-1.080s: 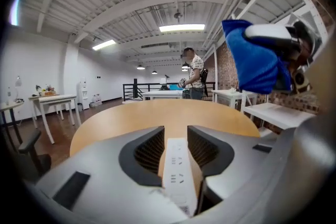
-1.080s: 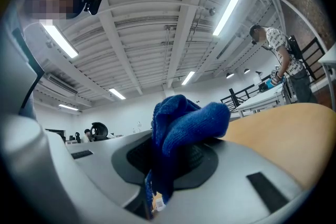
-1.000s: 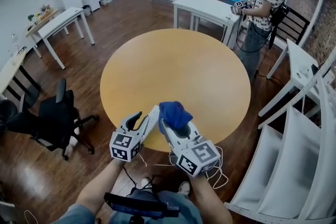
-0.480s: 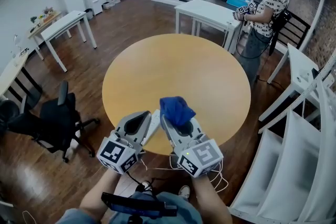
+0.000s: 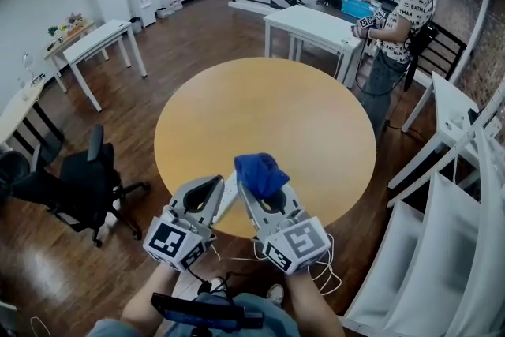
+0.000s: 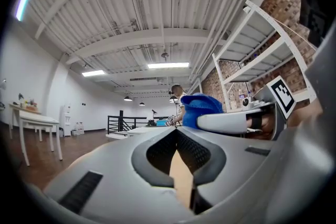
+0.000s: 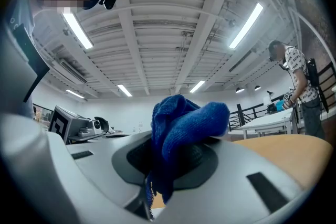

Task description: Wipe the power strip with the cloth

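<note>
Cloth [image 5: 258, 172] bunched between clamped jaws of right hand-held gripper [image 5: 263, 200]; left hand-held gripper [image 5: 205, 192] closed, empty, alongside.

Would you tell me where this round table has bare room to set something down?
Most of the round tan wooden table is bare, from its middle to the far rim. Only the near edge is crowded, by the left gripper, right gripper and blue cloth.
</note>
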Demonstrator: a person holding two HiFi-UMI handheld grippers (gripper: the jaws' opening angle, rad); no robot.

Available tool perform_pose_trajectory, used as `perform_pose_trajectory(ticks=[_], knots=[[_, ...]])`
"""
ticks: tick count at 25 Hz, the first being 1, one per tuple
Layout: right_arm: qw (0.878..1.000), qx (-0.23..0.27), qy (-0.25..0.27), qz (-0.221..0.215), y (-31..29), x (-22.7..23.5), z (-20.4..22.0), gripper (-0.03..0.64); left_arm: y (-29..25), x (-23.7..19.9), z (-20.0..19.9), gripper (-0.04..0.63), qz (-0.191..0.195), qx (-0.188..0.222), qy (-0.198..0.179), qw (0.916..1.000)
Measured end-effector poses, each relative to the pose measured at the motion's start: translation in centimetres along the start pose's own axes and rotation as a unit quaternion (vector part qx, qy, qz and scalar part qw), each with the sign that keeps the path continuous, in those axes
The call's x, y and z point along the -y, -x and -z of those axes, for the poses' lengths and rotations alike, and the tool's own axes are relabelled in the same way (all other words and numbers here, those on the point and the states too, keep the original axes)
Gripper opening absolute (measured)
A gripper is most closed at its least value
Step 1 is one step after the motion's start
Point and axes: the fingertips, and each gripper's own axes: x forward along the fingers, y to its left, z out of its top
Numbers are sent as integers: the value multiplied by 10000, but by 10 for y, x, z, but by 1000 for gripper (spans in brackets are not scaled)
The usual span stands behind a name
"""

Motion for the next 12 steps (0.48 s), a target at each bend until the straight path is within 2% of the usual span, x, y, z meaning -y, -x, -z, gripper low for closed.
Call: perform_pose_trajectory(ticks=[12], knots=[[10000, 6, -24, -3, 3, -5, 3, 63, 5, -2, 2, 12, -121, -90, 18, 9999]])
